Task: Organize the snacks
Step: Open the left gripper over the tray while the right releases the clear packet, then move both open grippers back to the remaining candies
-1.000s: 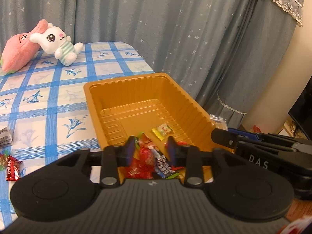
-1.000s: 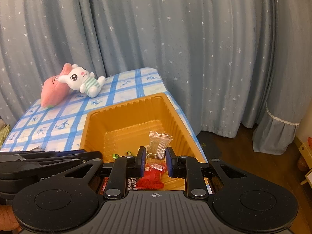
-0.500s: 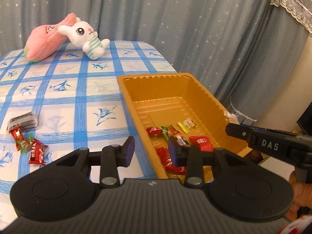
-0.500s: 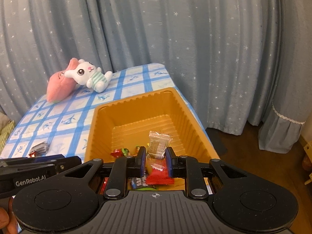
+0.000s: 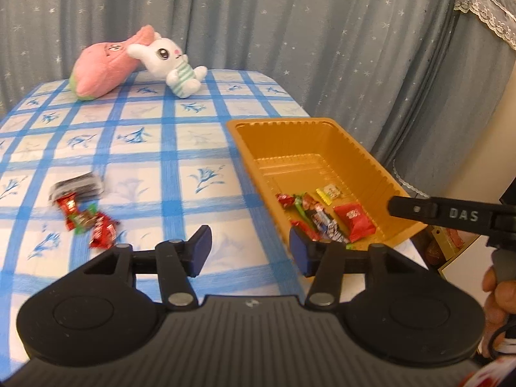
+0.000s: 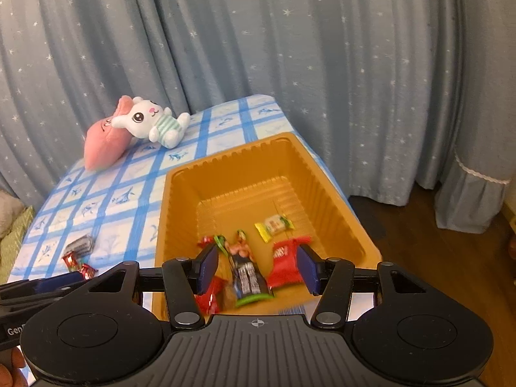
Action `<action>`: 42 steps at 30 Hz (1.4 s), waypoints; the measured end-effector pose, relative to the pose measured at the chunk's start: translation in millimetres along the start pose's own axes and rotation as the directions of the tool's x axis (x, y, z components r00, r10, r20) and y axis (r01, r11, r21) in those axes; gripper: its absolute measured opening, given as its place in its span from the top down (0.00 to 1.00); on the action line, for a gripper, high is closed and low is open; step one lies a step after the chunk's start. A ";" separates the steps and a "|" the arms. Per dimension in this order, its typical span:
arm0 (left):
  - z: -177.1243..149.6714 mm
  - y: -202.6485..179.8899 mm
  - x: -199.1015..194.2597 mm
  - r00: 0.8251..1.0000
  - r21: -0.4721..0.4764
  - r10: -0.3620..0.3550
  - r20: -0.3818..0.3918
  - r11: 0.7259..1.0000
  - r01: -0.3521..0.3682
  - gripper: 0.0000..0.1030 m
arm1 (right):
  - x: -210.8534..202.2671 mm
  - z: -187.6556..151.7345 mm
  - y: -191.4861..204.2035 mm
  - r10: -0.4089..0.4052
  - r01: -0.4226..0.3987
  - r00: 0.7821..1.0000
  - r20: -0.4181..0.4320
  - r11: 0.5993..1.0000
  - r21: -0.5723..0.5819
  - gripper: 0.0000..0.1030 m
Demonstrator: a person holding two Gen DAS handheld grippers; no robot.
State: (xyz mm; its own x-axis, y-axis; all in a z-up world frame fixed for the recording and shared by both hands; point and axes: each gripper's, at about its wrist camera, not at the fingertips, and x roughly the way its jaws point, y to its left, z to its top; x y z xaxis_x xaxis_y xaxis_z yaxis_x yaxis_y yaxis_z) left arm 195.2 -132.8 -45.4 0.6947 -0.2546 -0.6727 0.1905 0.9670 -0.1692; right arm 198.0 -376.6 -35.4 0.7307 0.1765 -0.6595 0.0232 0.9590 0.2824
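Jaws of the left tool [image 5: 250, 251] and right tool [image 6: 256, 267] are being spread, nothing pinched; wrapped snacks [image 6: 248, 274] are seen inside the orange tray [image 6: 245, 154].

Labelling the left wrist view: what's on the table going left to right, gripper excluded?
Loose snacks on the cloth: dark packet with red candy wrappers just below it → pink plush → white bunny plush leaning on it → orange tray holding snacks, among them the yellow candy → red packet.
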 end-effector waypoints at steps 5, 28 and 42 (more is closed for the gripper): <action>-10.8 10.2 -23.4 1.000 -0.008 0.008 -0.004 1.000 -0.008 0.44 | -25.3 -18.0 15.6 0.004 -0.004 1.000 -0.002 1.000 -0.003 0.47; -50.3 67.8 -119.1 0.994 -0.058 0.102 0.032 0.993 -0.100 0.19 | -76.8 -76.5 104.2 0.041 -0.046 0.998 -0.039 0.991 -0.127 0.46; -57.6 106.7 -125.9 0.987 -0.124 0.158 0.026 0.980 -0.154 0.15 | -63.2 -83.7 136.0 0.081 -0.091 0.994 -0.071 0.982 -0.167 0.42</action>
State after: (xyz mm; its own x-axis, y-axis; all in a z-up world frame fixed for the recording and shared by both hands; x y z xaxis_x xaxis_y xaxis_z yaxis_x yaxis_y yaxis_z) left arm 88.1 3.0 -20.2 0.7341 -0.0984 -0.6719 -0.0060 0.9885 -0.1513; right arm 97.9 -238.7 -13.6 0.6798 0.2685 -0.6824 -0.1579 0.9623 0.2213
